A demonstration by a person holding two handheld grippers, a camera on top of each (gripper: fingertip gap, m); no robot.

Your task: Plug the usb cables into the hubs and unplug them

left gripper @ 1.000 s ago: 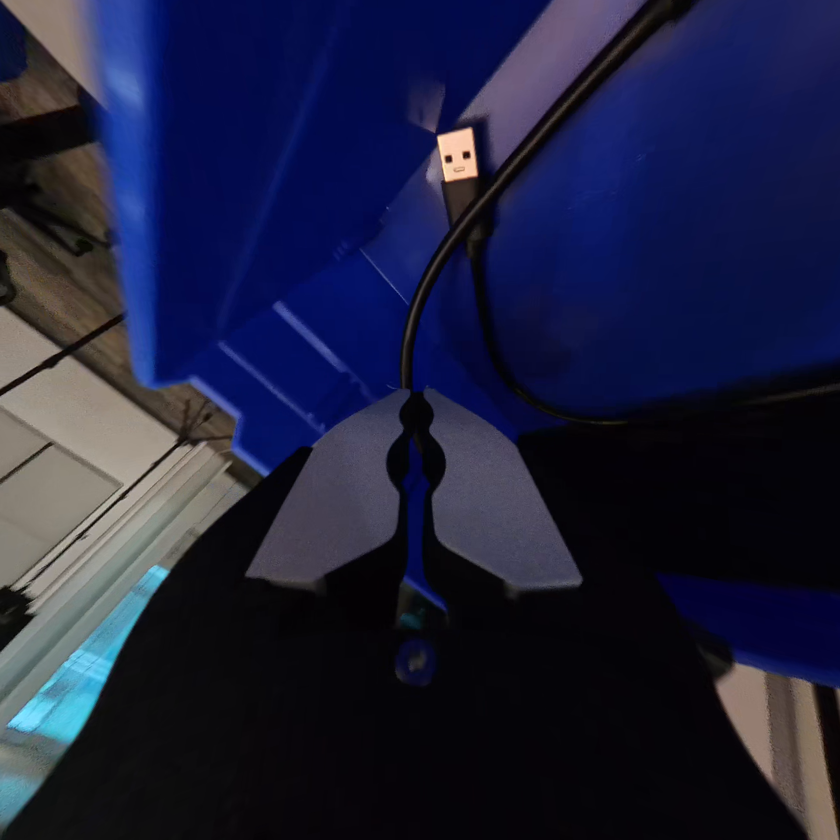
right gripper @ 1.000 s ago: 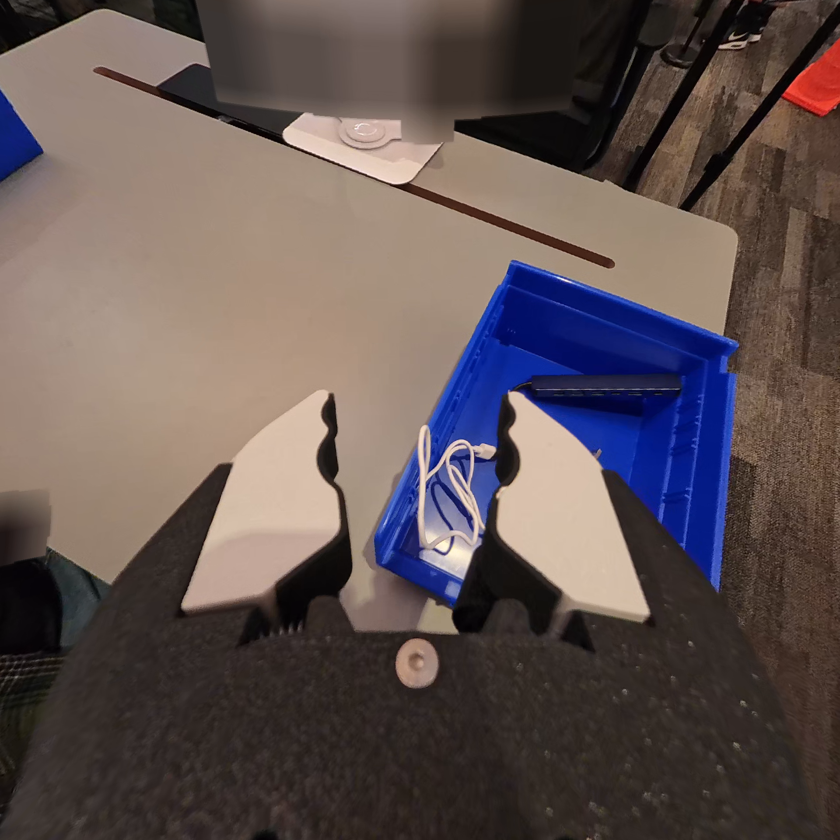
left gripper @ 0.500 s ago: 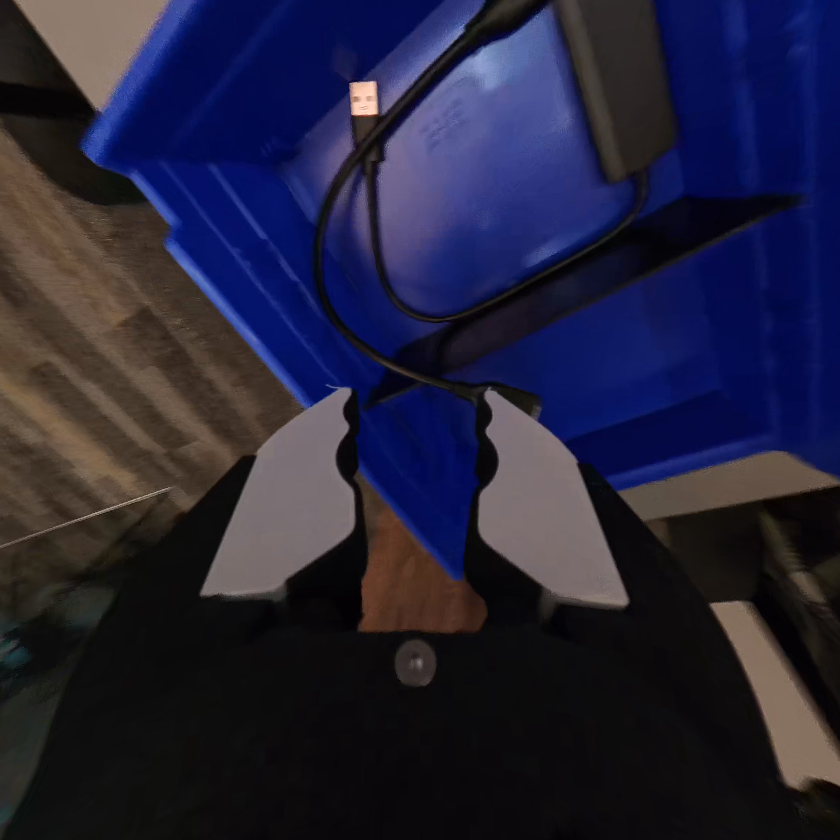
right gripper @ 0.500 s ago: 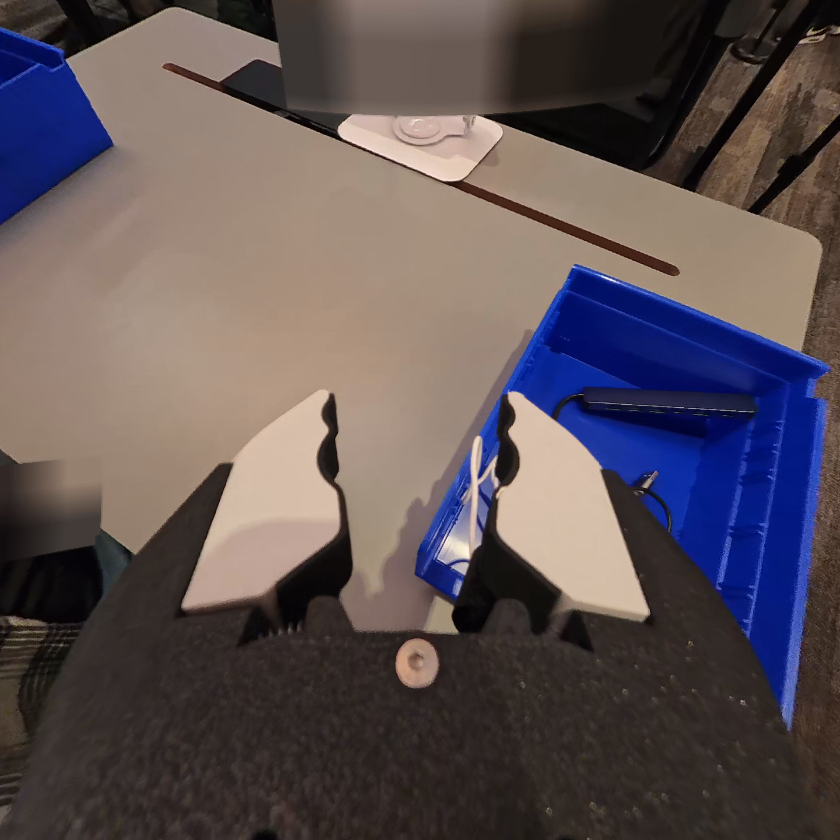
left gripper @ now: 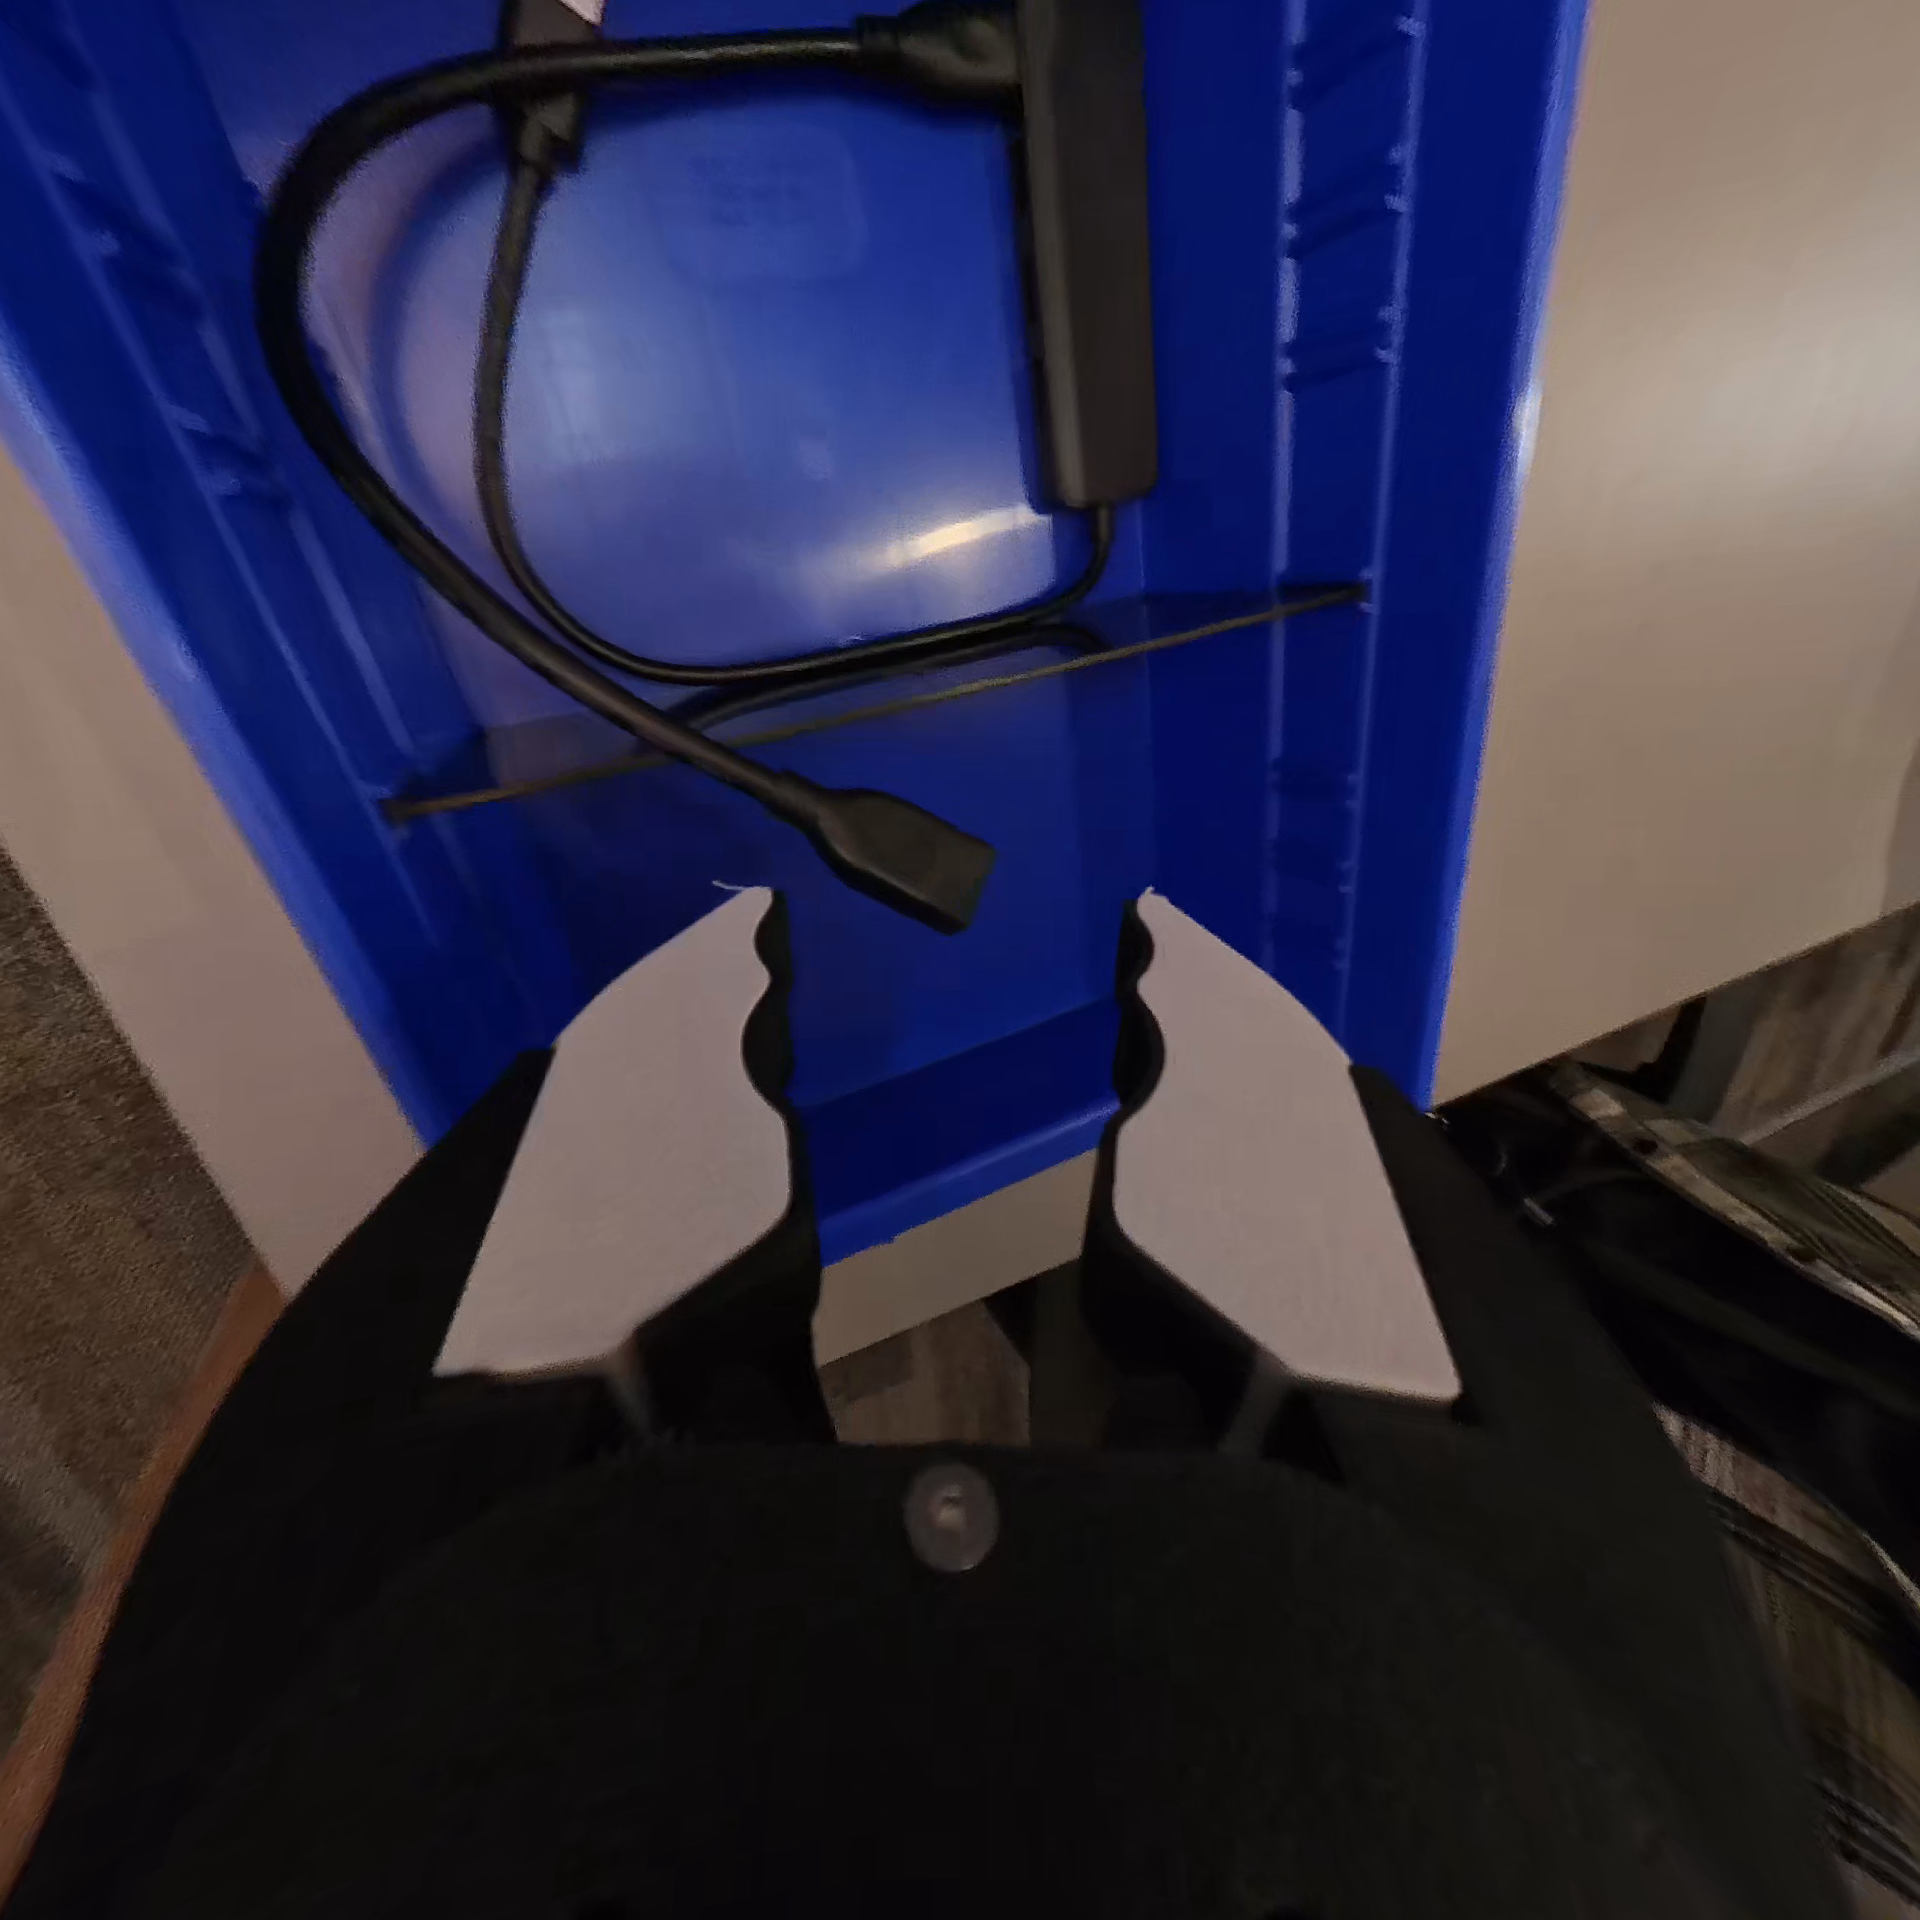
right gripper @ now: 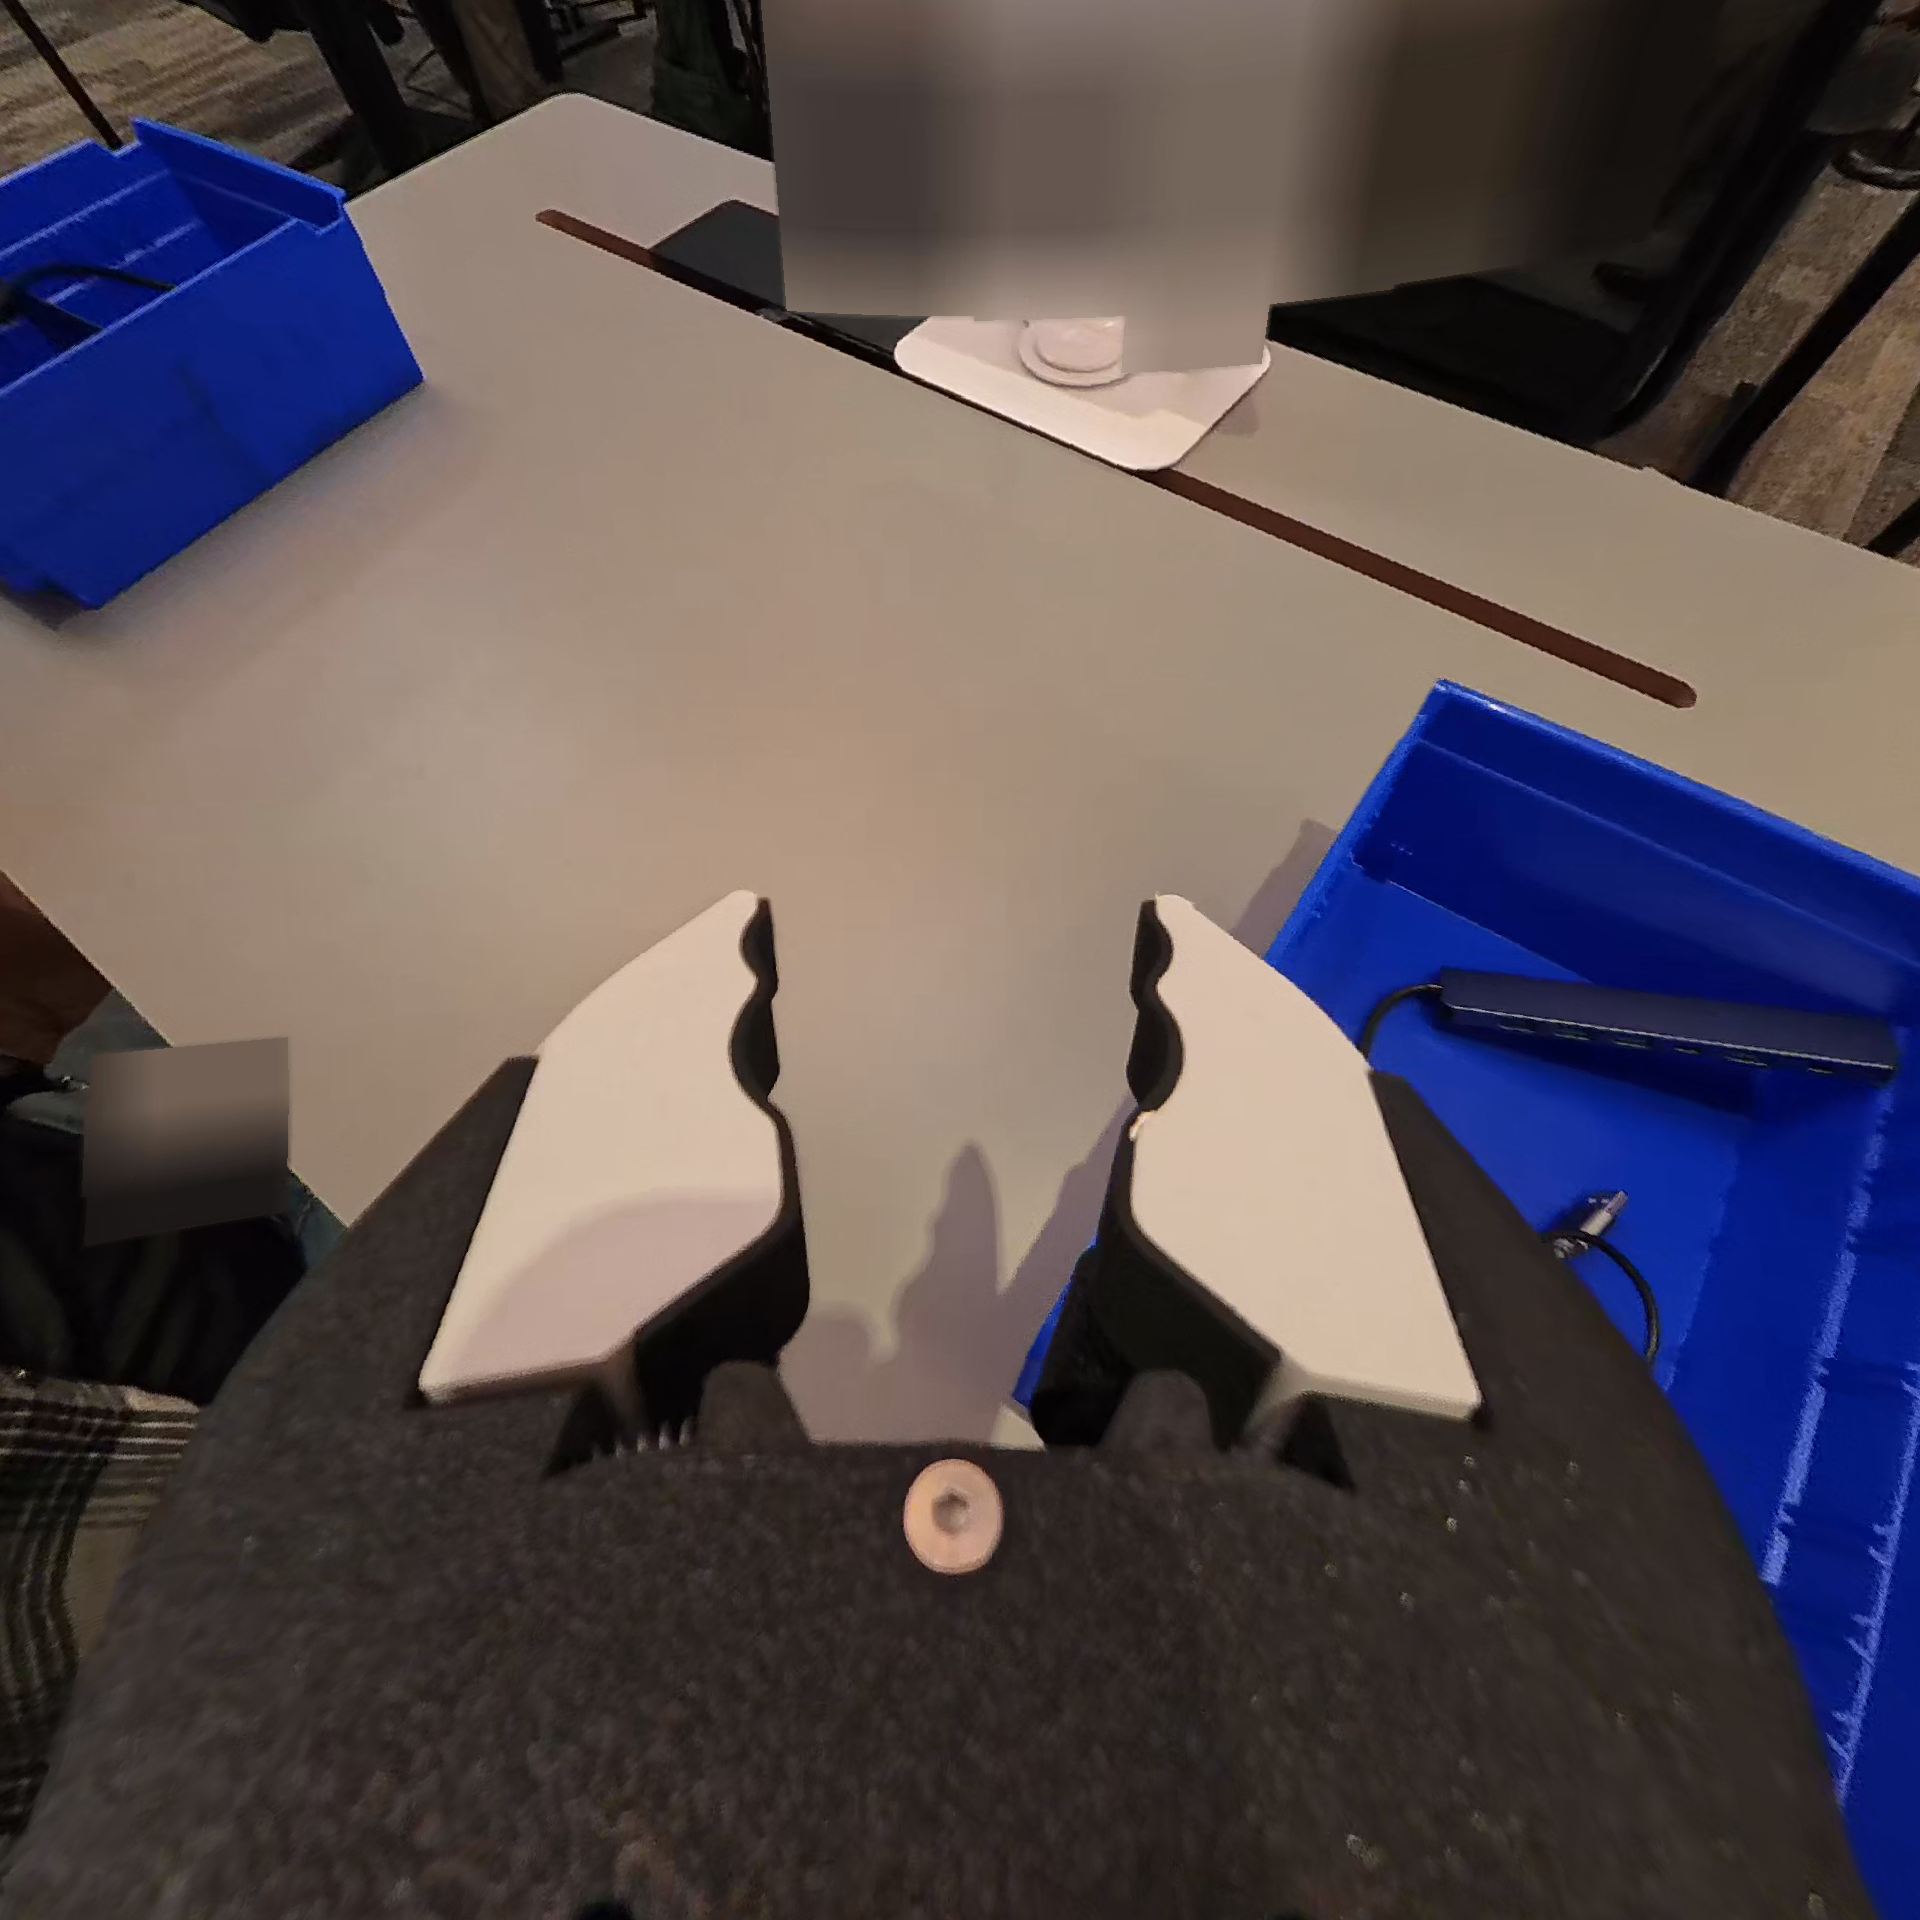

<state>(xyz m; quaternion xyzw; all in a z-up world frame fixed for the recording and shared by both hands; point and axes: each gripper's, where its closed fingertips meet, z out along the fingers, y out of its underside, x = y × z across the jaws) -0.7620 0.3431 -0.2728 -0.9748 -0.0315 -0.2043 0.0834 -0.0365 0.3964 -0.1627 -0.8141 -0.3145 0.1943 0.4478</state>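
In the left wrist view, a blue bin (left gripper: 1351,727) holds a black hub (left gripper: 1091,260) against its right wall and a looped black cable (left gripper: 343,436) whose black end connector (left gripper: 914,868) lies just ahead of my left gripper (left gripper: 951,904), which is open and empty. In the right wrist view, my right gripper (right gripper: 951,914) is open and empty above the grey table (right gripper: 727,675). A second blue bin (right gripper: 1818,1351) to its right holds a dark slim hub (right gripper: 1662,1023) and a thin dark cable with a metal plug (right gripper: 1600,1216).
The left bin also shows at the far left of the right wrist view (right gripper: 208,416). A white stand base (right gripper: 1081,384) and a dark slot (right gripper: 1455,582) lie along the table's far side. The table's front edge and floor (left gripper: 104,1143) lie below the left gripper.
My left gripper has opened and let go of the black cable, then drawn back and turned over the bin. My right gripper has swung left, so the right bin has slid toward the frame's edge.
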